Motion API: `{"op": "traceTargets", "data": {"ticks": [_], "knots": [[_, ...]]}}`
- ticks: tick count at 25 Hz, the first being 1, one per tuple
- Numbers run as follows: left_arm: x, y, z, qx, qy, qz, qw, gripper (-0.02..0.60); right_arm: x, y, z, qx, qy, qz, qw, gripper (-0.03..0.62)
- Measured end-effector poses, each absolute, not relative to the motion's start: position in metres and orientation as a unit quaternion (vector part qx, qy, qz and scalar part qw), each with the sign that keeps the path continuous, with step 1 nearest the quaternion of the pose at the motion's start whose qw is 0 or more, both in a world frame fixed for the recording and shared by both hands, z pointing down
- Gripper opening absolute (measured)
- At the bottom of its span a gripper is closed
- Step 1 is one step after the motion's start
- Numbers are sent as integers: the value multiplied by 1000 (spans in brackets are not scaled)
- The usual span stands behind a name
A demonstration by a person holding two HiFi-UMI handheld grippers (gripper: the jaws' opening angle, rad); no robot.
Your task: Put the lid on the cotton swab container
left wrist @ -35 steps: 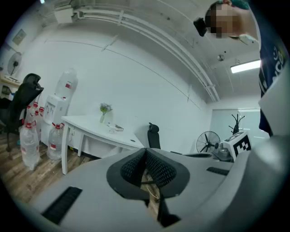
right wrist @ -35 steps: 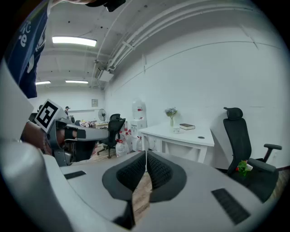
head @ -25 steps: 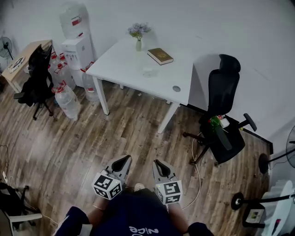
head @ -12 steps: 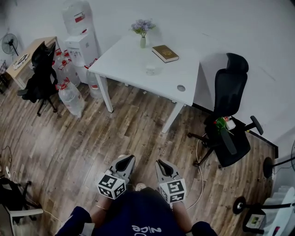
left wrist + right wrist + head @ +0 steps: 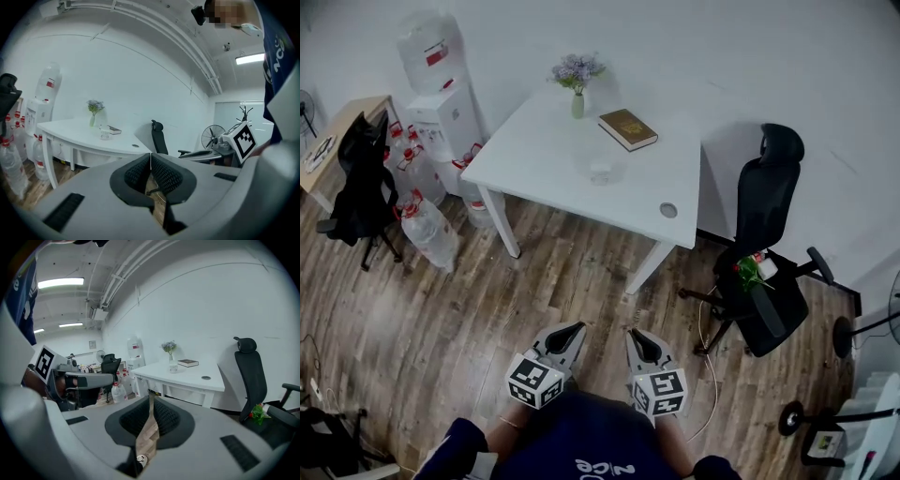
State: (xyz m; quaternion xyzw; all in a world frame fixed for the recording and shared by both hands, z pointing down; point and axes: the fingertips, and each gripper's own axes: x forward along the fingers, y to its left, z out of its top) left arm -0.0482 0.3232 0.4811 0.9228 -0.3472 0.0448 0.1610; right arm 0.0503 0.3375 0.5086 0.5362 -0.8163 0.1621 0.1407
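The cotton swab container [image 5: 602, 170] is a small clear tub near the middle of the white table [image 5: 544, 164], far ahead of both grippers. It also shows as a tiny clear tub [image 5: 104, 134] in the left gripper view and beside the vase in the right gripper view [image 5: 173, 368]. A separate lid cannot be made out at this distance. My left gripper [image 5: 572, 331] and right gripper [image 5: 635, 336] hang side by side over the wooden floor, close to the person's body. Both are shut with nothing between the jaws; their tips meet in the left gripper view [image 5: 150, 154] and the right gripper view [image 5: 151, 395].
A brown book [image 5: 628, 129] and a vase of purple flowers [image 5: 577, 80] stand at the table's far side. A black office chair [image 5: 766, 253] is to the right of the table. A water dispenser [image 5: 441, 103] and several bottles [image 5: 427, 230] are to its left.
The head view has shifted and the table sits a little lower and nearer in it. Both grippers stay shut and held together low in the view.
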Motion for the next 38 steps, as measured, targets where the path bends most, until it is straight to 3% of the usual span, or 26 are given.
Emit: {"op": "traceTargets", "data": {"ticks": [12, 17, 22, 38], "knots": [[-85, 179, 477, 944, -291, 60, 142, 21, 7, 213, 516, 576, -782, 177, 161, 55], [-102, 148, 480, 946, -286, 59, 143, 21, -3, 183, 515, 599, -768, 186, 126, 55], [-112, 135, 487, 942, -293, 61, 154, 21, -9, 167, 521, 593, -770, 191, 133, 55], [-95, 32, 501, 915, -363, 73, 159, 21, 39, 36, 526, 557, -798, 198, 117, 55]]}}
